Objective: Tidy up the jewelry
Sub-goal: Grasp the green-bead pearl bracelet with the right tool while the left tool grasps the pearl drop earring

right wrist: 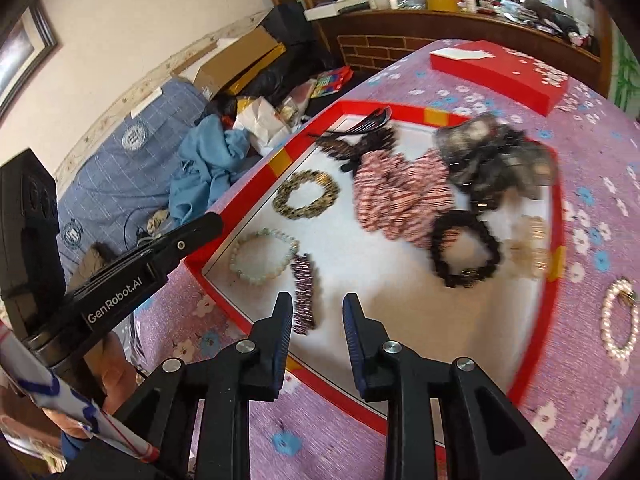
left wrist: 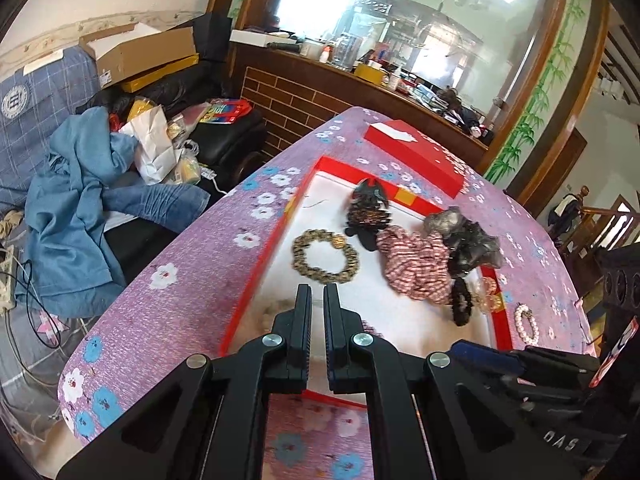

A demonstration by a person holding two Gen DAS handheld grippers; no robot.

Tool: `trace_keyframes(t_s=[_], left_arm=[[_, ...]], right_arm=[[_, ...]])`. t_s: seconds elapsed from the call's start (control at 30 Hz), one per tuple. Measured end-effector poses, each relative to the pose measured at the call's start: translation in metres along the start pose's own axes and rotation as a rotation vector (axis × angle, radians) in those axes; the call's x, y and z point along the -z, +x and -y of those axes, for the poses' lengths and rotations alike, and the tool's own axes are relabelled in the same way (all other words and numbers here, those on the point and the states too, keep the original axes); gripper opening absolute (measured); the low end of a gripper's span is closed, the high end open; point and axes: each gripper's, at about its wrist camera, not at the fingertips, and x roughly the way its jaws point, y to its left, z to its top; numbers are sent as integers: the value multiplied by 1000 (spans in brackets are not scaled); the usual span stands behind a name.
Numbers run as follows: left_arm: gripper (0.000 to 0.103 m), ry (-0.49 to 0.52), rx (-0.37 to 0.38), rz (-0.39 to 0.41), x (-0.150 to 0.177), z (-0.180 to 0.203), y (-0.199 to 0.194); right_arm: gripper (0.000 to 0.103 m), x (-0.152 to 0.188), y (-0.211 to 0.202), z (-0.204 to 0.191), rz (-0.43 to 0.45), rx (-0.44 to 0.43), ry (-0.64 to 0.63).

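A red box with a white lining [left wrist: 404,312] [right wrist: 384,280] sits on the flowered purple cloth. It holds a gold-brown bracelet [left wrist: 325,256] [right wrist: 307,194], a pink checked scrunchie [left wrist: 416,266] [right wrist: 400,196], a grey scrunchie [left wrist: 464,236] [right wrist: 492,152], a black bracelet [right wrist: 466,248], a pale jade bracelet [right wrist: 262,255], a purple hair clip [right wrist: 304,294] and a black clip [left wrist: 368,208]. A pearl bracelet [left wrist: 527,324] [right wrist: 620,322] lies on the cloth outside the box. My left gripper [left wrist: 318,294] is nearly shut and empty over the lining. My right gripper [right wrist: 318,304] is open and empty beside the purple clip.
The red box lid [left wrist: 416,152] [right wrist: 500,70] lies on the cloth behind the box. A sofa with blue clothes [left wrist: 80,208] and cardboard boxes stands left of the table. A brick-faced counter [left wrist: 296,100] is behind.
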Motion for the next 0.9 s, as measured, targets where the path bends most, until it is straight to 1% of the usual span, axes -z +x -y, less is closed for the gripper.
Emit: trace_keyframes(t_s=[0.1,0.2,0.27,0.37,0.4,0.5,0.57,0.63,0.7,0.8,0.83,0.9], left_arm=[[5,32,9,3,-1,17,-4],[5,62,21,3,-1,35,-6],[5,84,34,-4,0,48,-6],[5,126,67,-21,3,74,-5],[5,144,83,-28,5,85,-4],[5,190,150,-74,12,119,3],[5,220,188,-108,18,143,10],[5,241,226,-149,25,166,18],[5,266,262,-193,32,190,26],[5,314,270,-215,42,219,32],[5,327,269,-221,45,226,33],[5,342,265,-226,49,233,35]], right_arm=[[29,4,-24,20,40,-13,38],[29,5,-49,42,81,3,77],[29,6,-68,71,105,56,125],[28,9,-88,121,105,161,210],[28,12,-93,141,97,199,240],[28,19,-100,184,64,281,302],[28,25,-99,211,29,321,346],[28,29,-96,228,10,329,376],[28,32,-91,236,-7,318,379],[27,35,-85,236,-23,327,352],[25,34,-80,233,-34,350,327],[19,33,-78,228,-21,391,282]])
